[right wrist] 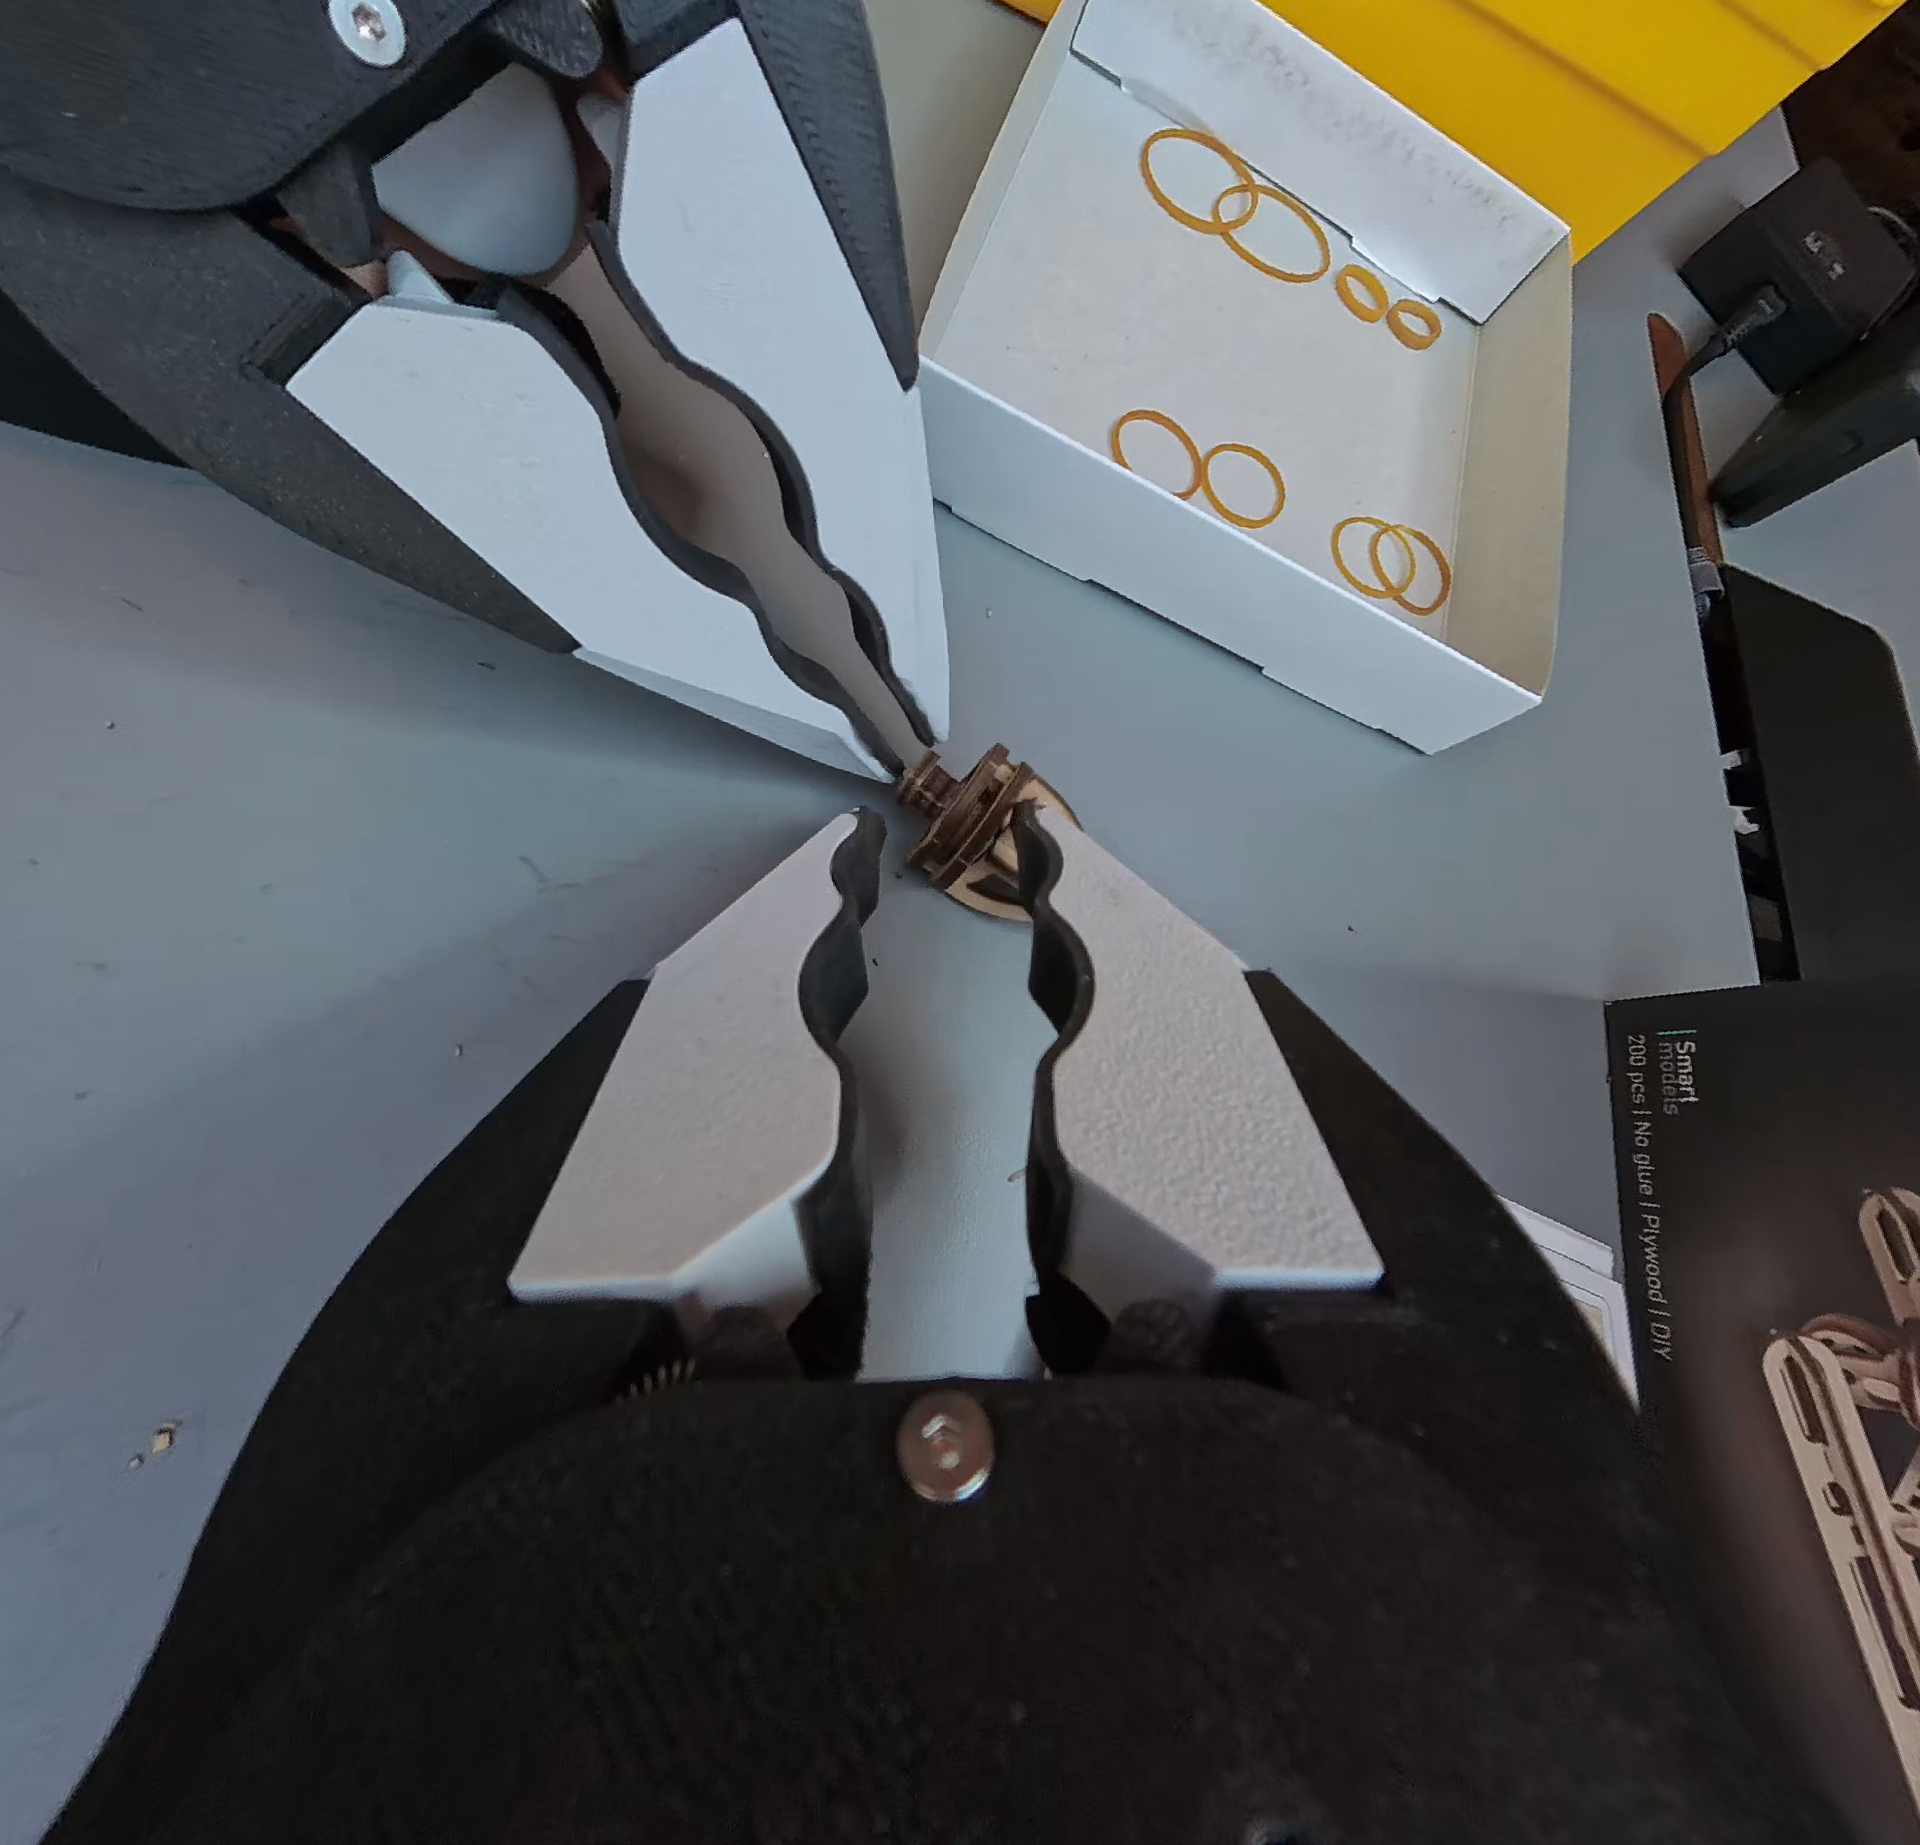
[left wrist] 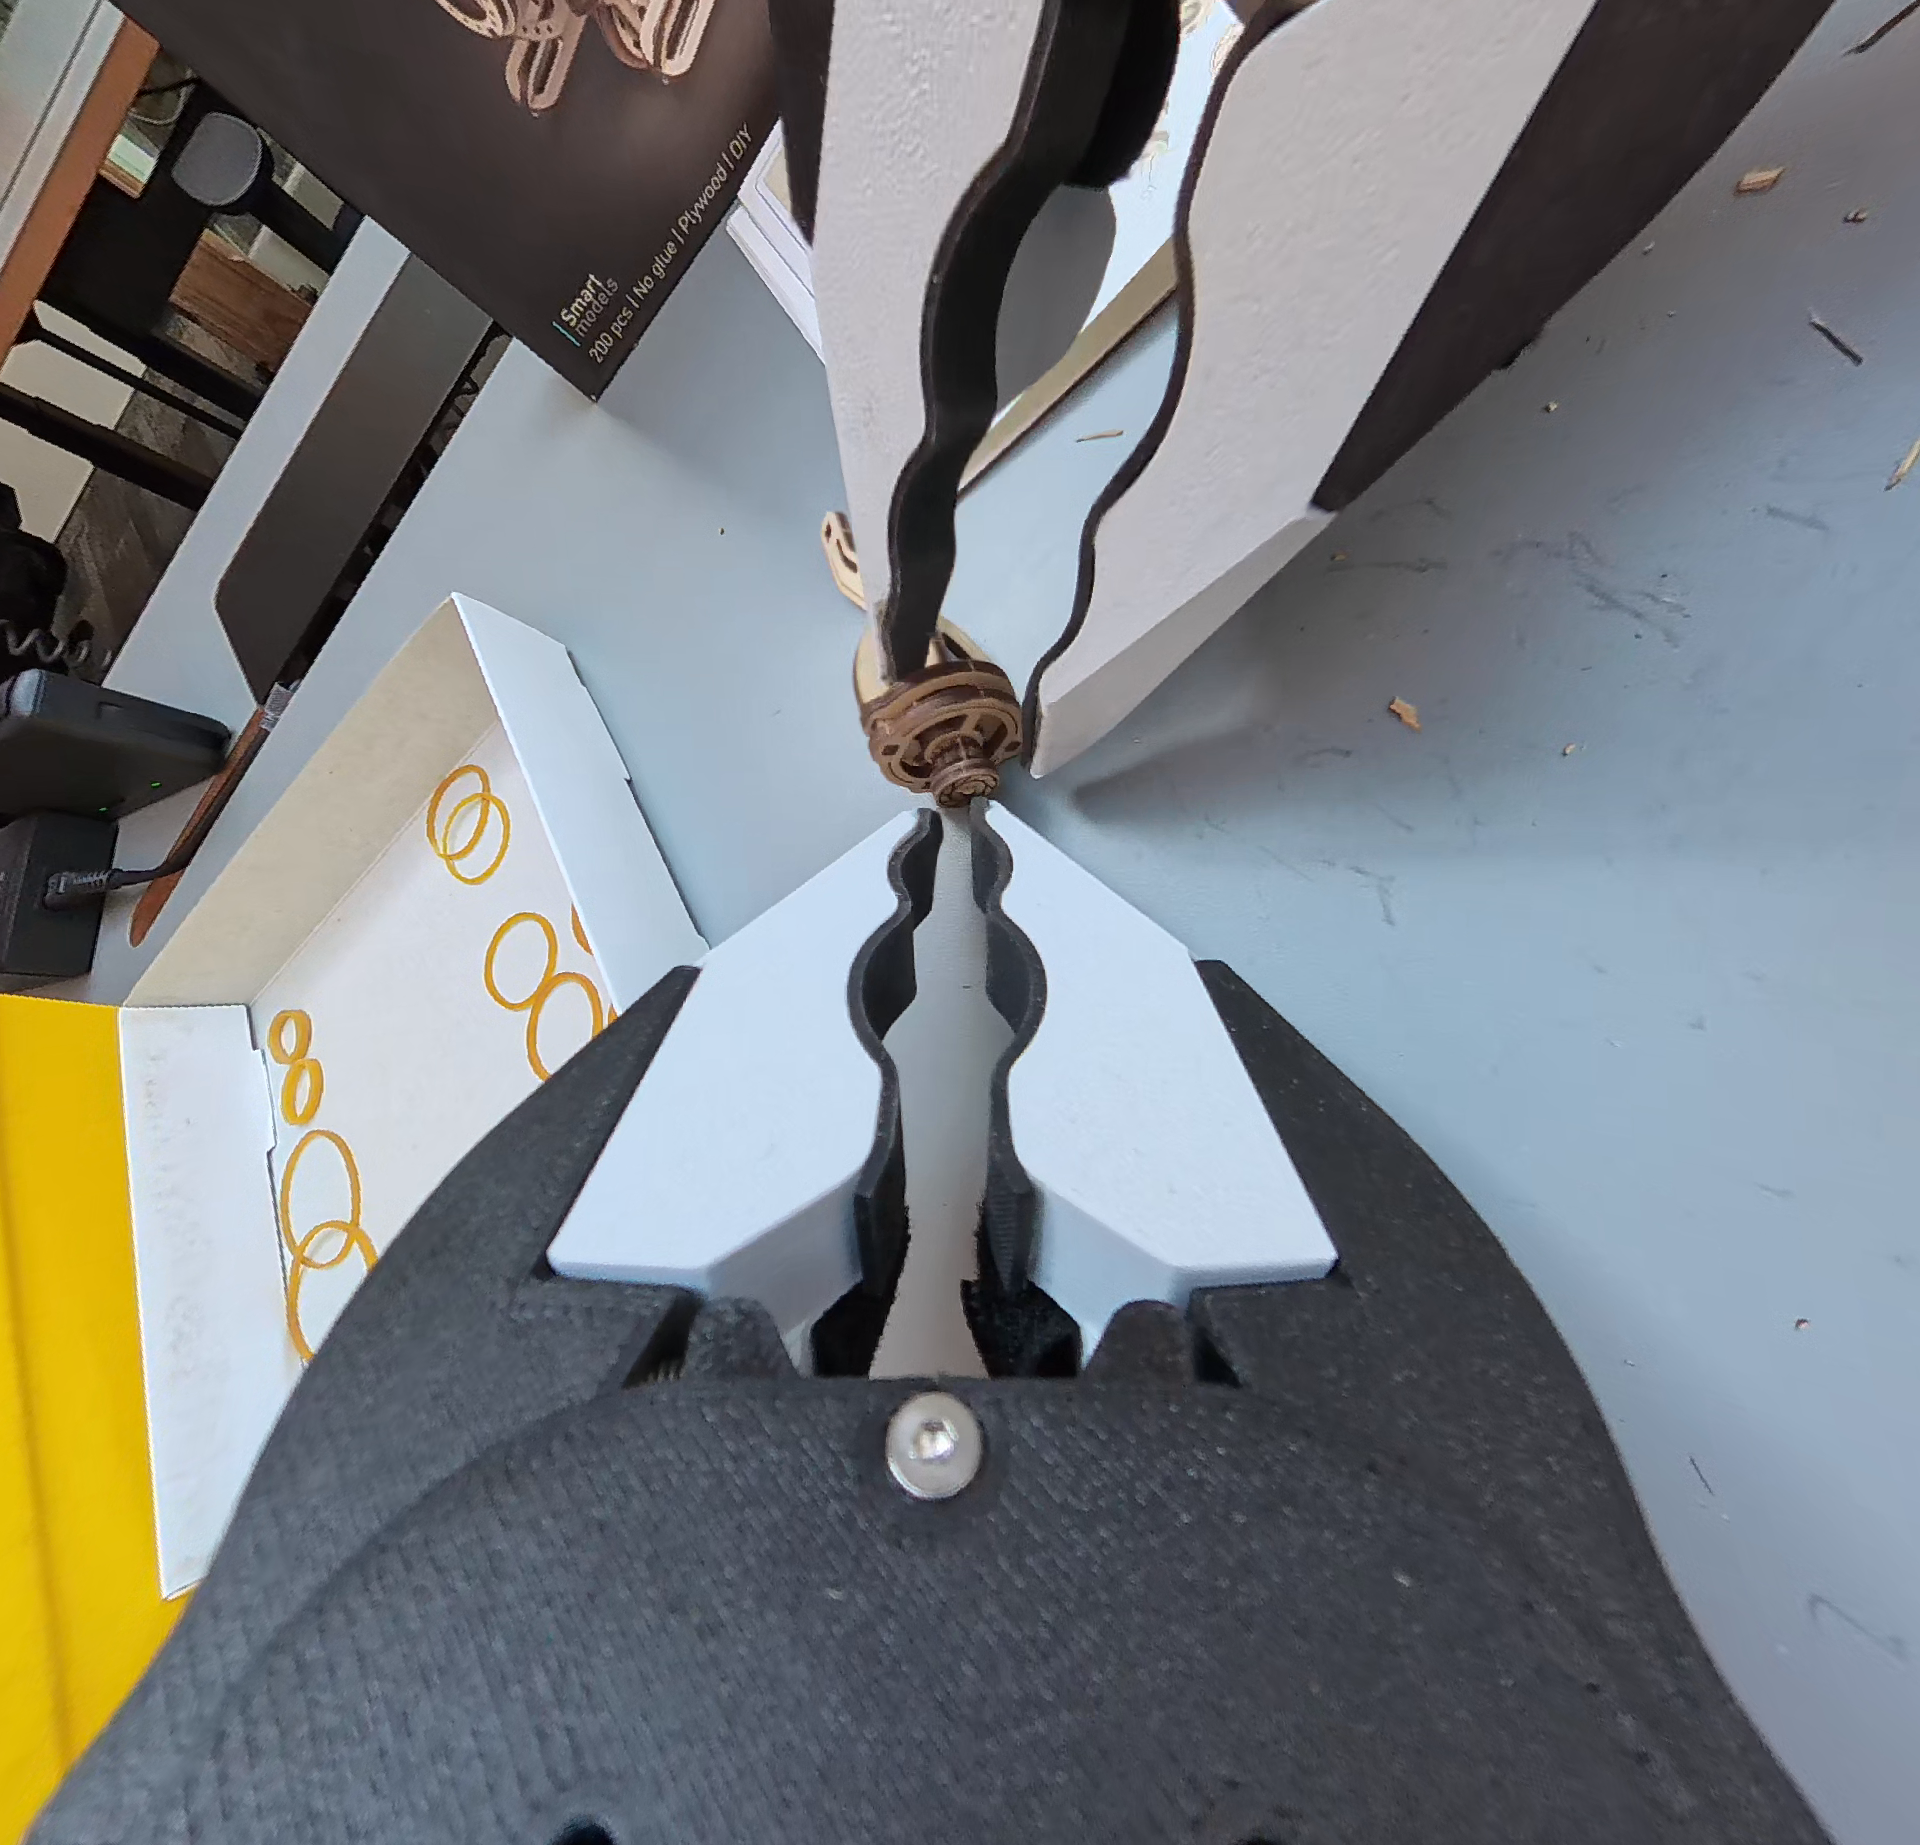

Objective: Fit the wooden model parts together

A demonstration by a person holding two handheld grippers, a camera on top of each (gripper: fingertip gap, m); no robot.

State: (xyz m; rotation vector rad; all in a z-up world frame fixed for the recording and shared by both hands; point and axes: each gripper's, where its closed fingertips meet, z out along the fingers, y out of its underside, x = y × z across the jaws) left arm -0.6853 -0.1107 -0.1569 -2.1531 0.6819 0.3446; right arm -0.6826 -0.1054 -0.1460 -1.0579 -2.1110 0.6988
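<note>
- 2 grippers meet tip to tip over a grey table [left wrist: 1558,860], with a small wooden model part between them.
- The right gripper [right wrist: 940,839] has its jaws spread a moderate way, and the round wooden hub [right wrist: 961,829] sits between its tips, touching the right-hand pad; whether both pads press it, I cannot tell.
- The left gripper [left wrist: 961,813] has its jaws nearly closed, a thin gap showing between the wavy black pads. Its tips sit right at the small end cap [left wrist: 961,779] of the hub's axle; whether they pinch it is unclear.
- The hub [left wrist: 940,730] is held just above the table, its axle pointing toward the left gripper.
- A white cardboard tray [right wrist: 1195,600] nearby holds several orange rubber bands [right wrist: 1242,486].
- A dark product box [right wrist: 1766,1276] lies at the table edge, and a yellow bin [right wrist: 1455,29] stands behind the tray.
</note>
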